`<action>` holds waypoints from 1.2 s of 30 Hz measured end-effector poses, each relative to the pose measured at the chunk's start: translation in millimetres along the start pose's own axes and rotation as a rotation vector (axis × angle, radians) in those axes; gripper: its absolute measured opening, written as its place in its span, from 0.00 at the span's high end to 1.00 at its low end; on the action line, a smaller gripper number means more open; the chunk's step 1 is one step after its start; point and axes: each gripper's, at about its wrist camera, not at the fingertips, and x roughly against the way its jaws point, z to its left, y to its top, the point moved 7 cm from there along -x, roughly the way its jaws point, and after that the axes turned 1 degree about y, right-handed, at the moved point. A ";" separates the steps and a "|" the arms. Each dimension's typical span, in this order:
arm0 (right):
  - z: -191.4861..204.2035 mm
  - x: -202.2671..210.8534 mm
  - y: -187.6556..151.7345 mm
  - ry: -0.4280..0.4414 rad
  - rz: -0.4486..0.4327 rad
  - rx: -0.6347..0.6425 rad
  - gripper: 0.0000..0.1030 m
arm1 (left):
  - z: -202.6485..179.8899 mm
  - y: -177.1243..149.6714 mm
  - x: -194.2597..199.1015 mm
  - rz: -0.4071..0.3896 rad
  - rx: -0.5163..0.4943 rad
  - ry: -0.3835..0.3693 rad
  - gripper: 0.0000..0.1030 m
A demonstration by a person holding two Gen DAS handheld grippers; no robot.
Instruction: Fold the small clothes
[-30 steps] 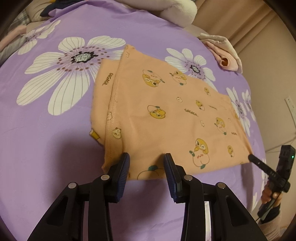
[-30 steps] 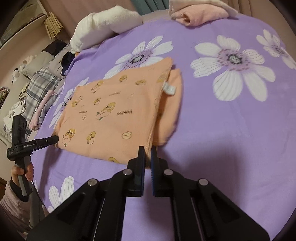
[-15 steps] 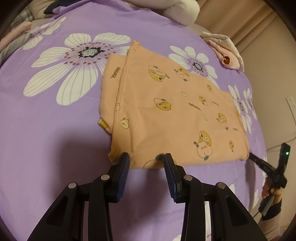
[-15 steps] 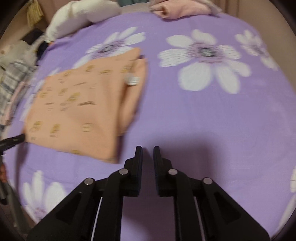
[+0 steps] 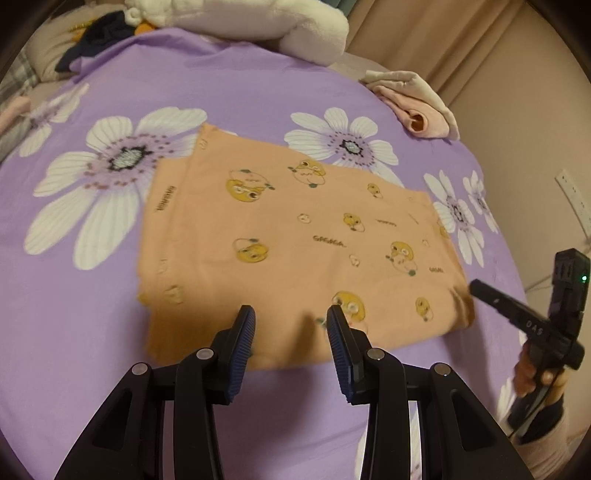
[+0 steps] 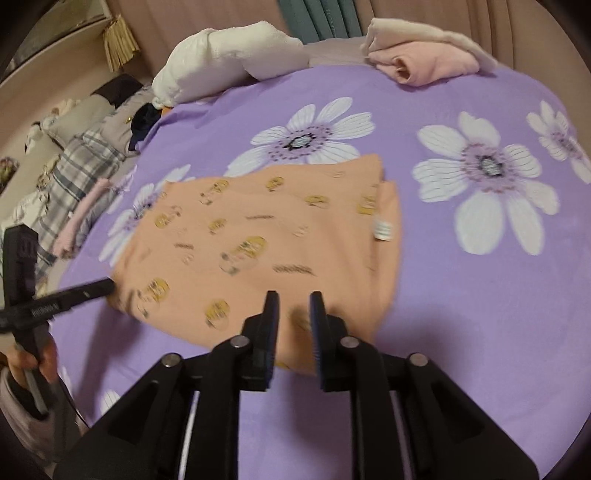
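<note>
An orange garment with yellow duck prints (image 5: 295, 236) lies folded flat on the purple flowered bedspread (image 5: 92, 350); it also shows in the right wrist view (image 6: 266, 251). My left gripper (image 5: 291, 323) is open, its fingers over the garment's near edge. My right gripper (image 6: 294, 308) is open with a narrower gap, its fingers over the opposite near edge. Each gripper shows at the other view's side, the right gripper (image 5: 476, 286) at one corner of the garment and the left gripper (image 6: 109, 284) at another.
A folded pink and cream cloth (image 5: 417, 101) lies at the far edge of the bed. A white fluffy bundle (image 5: 258, 22) and dark clothes (image 5: 99, 37) lie at the back. A plaid fabric (image 6: 74, 173) lies at the bedside.
My right gripper has opened a little and swung back over the garment's edge. My left gripper has moved forward, so its fingers now overlap the near edge.
</note>
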 end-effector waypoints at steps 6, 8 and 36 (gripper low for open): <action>12.8 -27.9 -3.1 0.032 0.033 -0.044 0.79 | 0.3 -5.1 -14.4 0.019 -0.052 0.054 0.63; 14.7 -32.7 -8.8 0.023 0.050 -0.029 0.79 | 4.4 -12.8 -16.9 0.038 -0.077 0.076 0.63; -33.7 27.2 -61.8 -0.083 0.075 -0.088 0.56 | 53.6 -74.4 47.1 0.014 0.155 -0.058 0.56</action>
